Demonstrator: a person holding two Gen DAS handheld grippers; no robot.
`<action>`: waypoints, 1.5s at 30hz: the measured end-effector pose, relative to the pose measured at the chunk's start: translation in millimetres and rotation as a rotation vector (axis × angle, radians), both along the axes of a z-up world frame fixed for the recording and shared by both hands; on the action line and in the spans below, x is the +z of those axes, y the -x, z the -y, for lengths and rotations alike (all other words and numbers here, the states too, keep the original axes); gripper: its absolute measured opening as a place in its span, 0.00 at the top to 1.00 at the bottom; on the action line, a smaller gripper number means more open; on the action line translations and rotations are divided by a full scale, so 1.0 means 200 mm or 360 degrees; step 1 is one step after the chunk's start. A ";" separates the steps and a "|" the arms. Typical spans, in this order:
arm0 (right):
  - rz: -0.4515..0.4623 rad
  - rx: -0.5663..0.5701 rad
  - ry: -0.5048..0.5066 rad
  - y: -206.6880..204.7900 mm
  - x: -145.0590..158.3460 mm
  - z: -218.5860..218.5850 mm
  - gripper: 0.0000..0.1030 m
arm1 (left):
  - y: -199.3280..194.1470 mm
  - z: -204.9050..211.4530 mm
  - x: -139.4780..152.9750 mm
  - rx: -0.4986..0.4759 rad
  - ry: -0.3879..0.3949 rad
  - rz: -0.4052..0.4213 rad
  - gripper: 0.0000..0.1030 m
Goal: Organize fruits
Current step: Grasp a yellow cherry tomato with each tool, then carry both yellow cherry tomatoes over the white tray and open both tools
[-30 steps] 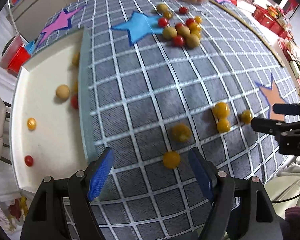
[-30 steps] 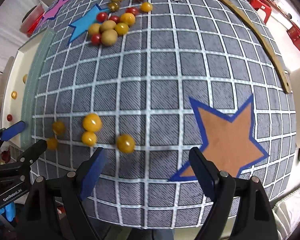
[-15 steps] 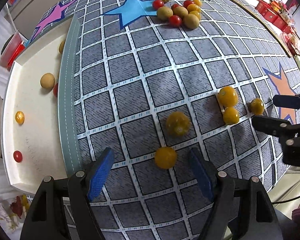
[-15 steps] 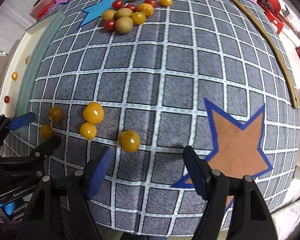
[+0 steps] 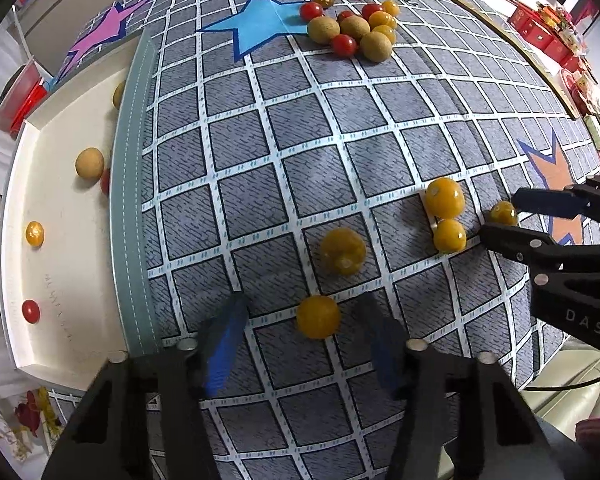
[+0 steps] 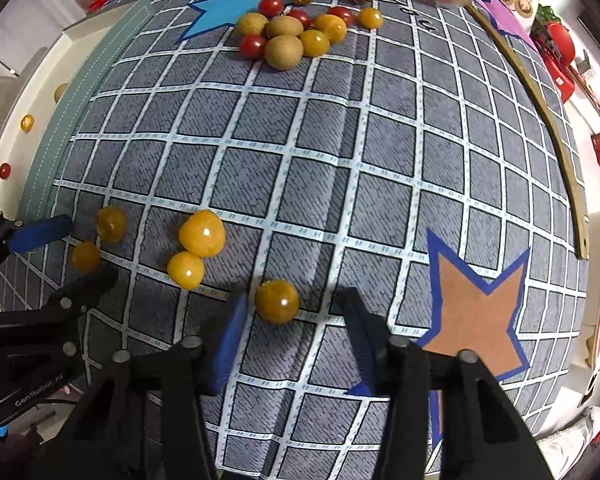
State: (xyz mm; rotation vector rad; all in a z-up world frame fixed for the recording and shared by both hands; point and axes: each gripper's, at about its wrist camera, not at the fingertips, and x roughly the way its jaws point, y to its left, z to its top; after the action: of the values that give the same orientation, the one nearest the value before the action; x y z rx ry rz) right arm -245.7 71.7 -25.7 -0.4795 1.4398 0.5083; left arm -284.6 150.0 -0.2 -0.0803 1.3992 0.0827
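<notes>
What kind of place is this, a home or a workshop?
Most likely a room in a home, set up for recording. A grid-patterned cloth with paper stars covers a table, a cream sofa stands beside it, and shelves of red boxes line the wall.

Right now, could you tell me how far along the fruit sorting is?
Early. Five yellow fruits lie near the grippers. The left gripper and right gripper have just been closing around one yellow fruit each, neither gripped yet. The mixed pile by the blue star remains unsorted.
</notes>
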 end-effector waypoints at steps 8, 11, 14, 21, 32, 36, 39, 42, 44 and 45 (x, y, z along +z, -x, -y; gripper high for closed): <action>-0.0067 -0.0072 -0.0108 -0.03 0.11 0.00 0.78 | -0.05 -0.10 0.04 0.0068 0.0196 -0.0020 0.79; -0.0085 -0.0116 -0.0159 -0.05 0.14 0.01 0.78 | -0.05 -0.16 0.06 0.0135 0.0263 -0.0019 0.79; -0.0095 -0.0141 -0.0197 -0.08 0.17 0.02 0.78 | -0.06 -0.21 0.08 0.0179 0.0312 -0.0015 0.79; -0.0103 -0.0145 -0.0249 -0.19 0.24 0.03 0.78 | -0.05 -0.27 0.13 0.0214 0.0320 0.0040 0.79; -0.0103 -0.0054 -0.0297 -0.38 0.29 -0.23 0.78 | 0.02 -0.45 0.26 0.0342 0.0242 0.0179 0.79; -0.0097 0.0028 -0.0323 -0.40 0.31 -0.37 0.78 | 0.05 -0.57 0.29 0.0422 0.0185 0.0229 0.79; -0.0112 0.0073 -0.0352 -0.40 0.30 -0.48 0.78 | 0.09 -0.68 0.30 0.0496 0.0121 0.0249 0.79; -0.0104 0.0146 -0.0372 -0.41 0.31 -0.63 0.78 | 0.13 -0.79 0.28 0.0582 0.0076 0.0245 0.79; -0.0095 0.0207 -0.0384 -0.41 0.30 -0.73 0.78 | 0.16 -0.86 0.26 0.0637 0.0049 0.0239 0.79; -0.0090 0.0230 -0.0390 -0.40 0.30 -0.77 0.78 | 0.17 -0.89 0.24 0.0668 0.0028 0.0233 0.79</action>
State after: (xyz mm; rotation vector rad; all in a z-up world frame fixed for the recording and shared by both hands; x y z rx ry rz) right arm -166.0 225.3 33.5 -0.3765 1.3804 0.8094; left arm -318.7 328.6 48.7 -0.3869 1.2190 0.4052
